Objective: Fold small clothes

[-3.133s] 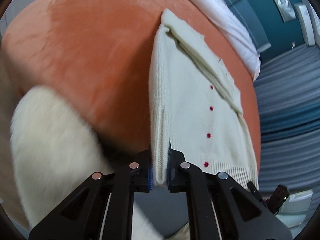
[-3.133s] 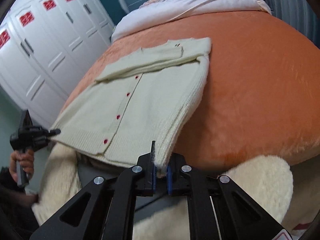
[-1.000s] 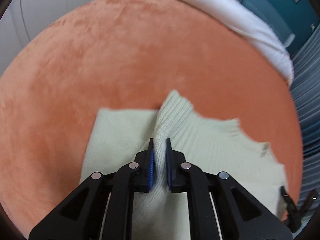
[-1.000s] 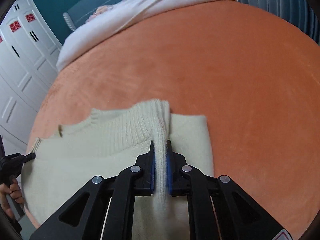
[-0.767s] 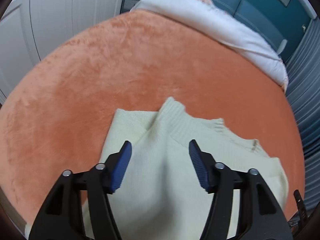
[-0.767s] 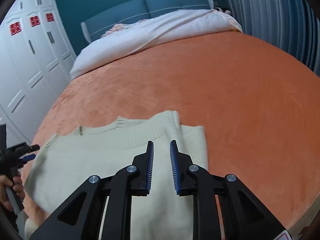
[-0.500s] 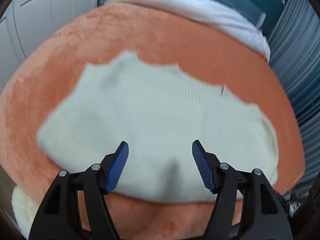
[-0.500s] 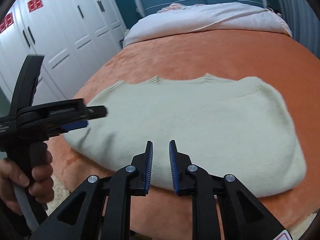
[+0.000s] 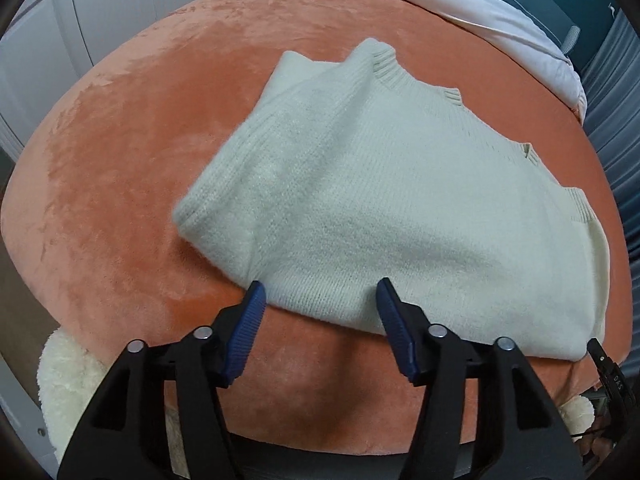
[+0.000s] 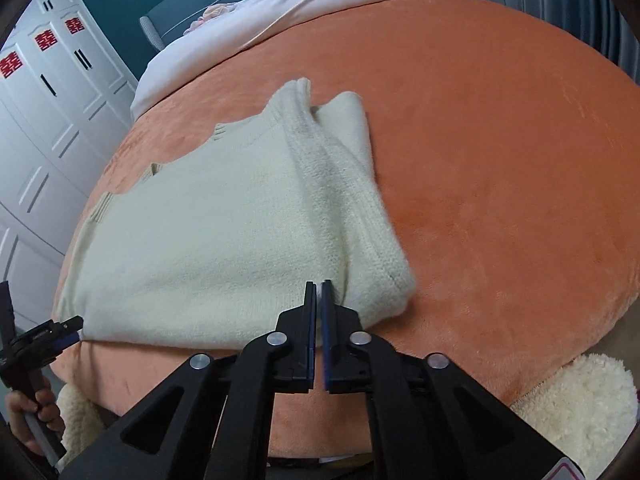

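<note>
A cream knitted cardigan point(image 9: 392, 200) lies folded in half on the orange bedspread point(image 9: 140, 140), ribbed hem at the far side. My left gripper point(image 9: 320, 312) is open and empty, its blue pads on either side of the near fold edge, just above it. In the right wrist view the cardigan point(image 10: 224, 232) shows with a bunched ridge along its right side. My right gripper point(image 10: 319, 292) is shut at the near fold edge, with a thin strip of knit between the pads. The left gripper point(image 10: 68, 326) shows at the cardigan's left corner.
A white duvet point(image 10: 280, 12) lies at the bed's head against a teal headboard. White wardrobe doors point(image 10: 48, 92) stand to the left, grey curtains point(image 9: 616, 92) to the right. A fluffy cream rug point(image 10: 576, 412) lies below the bed's near edge.
Both grippers carried the hem over to the far side, folding the cardigan in half, then let go and drew back to the near fold. The right gripper has closed again at the near edge.
</note>
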Demonstrator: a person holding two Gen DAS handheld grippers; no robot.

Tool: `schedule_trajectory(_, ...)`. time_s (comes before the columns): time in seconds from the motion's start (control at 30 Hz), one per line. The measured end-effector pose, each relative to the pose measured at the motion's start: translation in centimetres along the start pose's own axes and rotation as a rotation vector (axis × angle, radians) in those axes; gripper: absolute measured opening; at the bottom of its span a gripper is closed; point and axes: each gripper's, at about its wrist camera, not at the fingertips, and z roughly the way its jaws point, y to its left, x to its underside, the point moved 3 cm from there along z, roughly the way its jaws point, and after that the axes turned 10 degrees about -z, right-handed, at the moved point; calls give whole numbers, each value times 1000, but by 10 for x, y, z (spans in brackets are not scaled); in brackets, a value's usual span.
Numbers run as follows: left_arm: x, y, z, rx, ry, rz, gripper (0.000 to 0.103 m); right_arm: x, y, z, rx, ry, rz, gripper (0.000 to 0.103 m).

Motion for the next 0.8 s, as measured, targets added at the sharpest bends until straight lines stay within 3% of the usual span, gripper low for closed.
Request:
schedule_trajectory(0.1,6,0,-5,-10,4,-23,71,4,5,-7,-8,-13,14,17)
schedule_trajectory(0.4,16,19,-10,-46,17,-52,71,28,-6,-8,-19,34,89,27)
schedule_trajectory(0.5,15,22,-11,-43,19,-66,72,25,-6,-6,-27,25,109,35)
schedule_trajectory(0.6,10,28,-16,22,18,-132,87,21,-4,-4,-43,19,119,48)
schedule_trajectory(0.73,-7,45,-18,177,10,-313,93,12,-10,0,-82,0,193,69)
schedule_trajectory(0.8,-18,52,-11,219,11,-391,95,4,-18,6,-105,-9,264,74)
